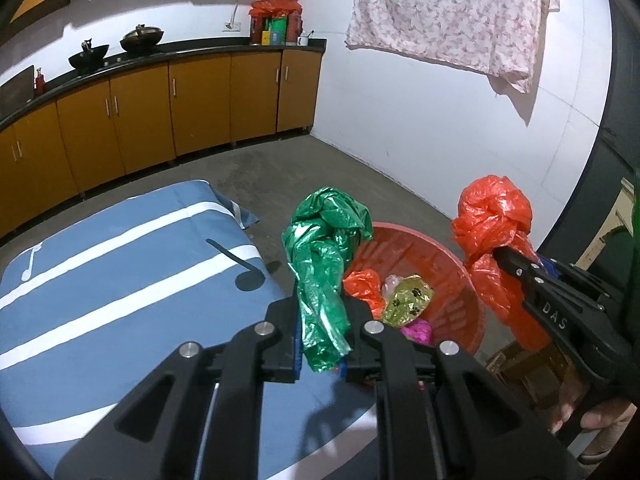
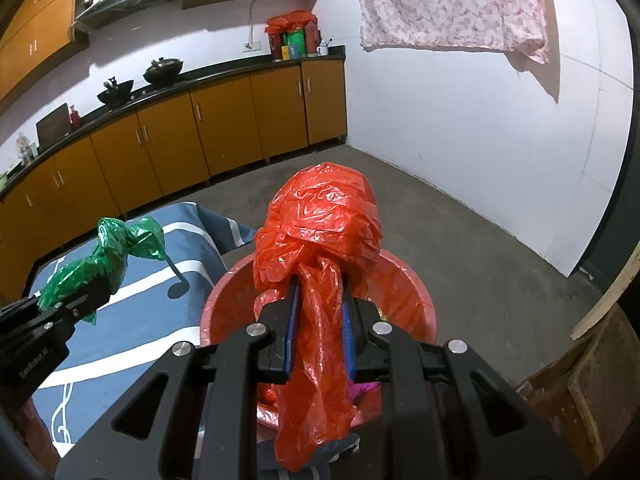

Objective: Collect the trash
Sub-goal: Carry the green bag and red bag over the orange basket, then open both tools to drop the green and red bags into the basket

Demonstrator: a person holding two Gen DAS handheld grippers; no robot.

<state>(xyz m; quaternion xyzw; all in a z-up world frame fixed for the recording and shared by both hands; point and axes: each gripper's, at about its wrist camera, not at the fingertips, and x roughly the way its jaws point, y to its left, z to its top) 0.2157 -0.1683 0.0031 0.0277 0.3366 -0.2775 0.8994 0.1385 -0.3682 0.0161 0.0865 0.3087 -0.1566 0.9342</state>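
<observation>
- Over the red basket (image 1: 448, 256), beside the blue-covered table (image 1: 120, 264): left gripper (image 1: 322, 308) jaws pinch a crumpled green foil wrapper (image 1: 320, 248); right gripper (image 2: 320, 320) jaws pinch a limp orange plastic bag (image 2: 320, 232).
- Step, as judged: carry phase finished, drop pending.
- Next: centre each piece above the rim, then spread jaws.
- Basket already holds orange, gold and pink scraps.

Ahead of me, orange wooden cabinets (image 1: 168, 108) under a black worktop (image 1: 192, 49) meet a white wall (image 1: 420, 120); grey concrete floor (image 1: 340, 176) below.
</observation>
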